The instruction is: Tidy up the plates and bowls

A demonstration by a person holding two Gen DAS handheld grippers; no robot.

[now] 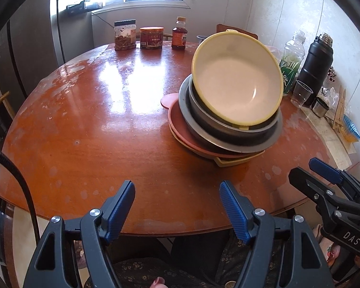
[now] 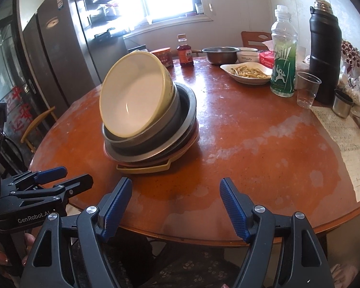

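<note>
A stack of dishes stands on the round wooden table (image 1: 96, 124). On top, a yellow bowl (image 1: 237, 81) with a white inside lies tilted toward me. It rests in a grey metal bowl (image 1: 228, 134) on a metal plate (image 1: 187, 110), over a pink plate (image 1: 180, 124) and a yellow tray (image 1: 235, 161). The stack also shows in the right wrist view (image 2: 136, 100). My left gripper (image 1: 177, 201) is open and empty at the near table edge. My right gripper (image 2: 176, 199) is open and empty, right of the left one, which also shows there (image 2: 55, 177).
At the back stand two jars (image 1: 124, 34) and a sauce bottle (image 1: 179, 33). On the right are a green-label bottle (image 2: 283, 55), a black flask (image 2: 324, 55), a plastic cup (image 2: 307, 88), a plate of food (image 2: 247, 72), a steel bowl (image 2: 219, 54) and papers (image 2: 345, 144). A fridge (image 2: 67, 48) stands left.
</note>
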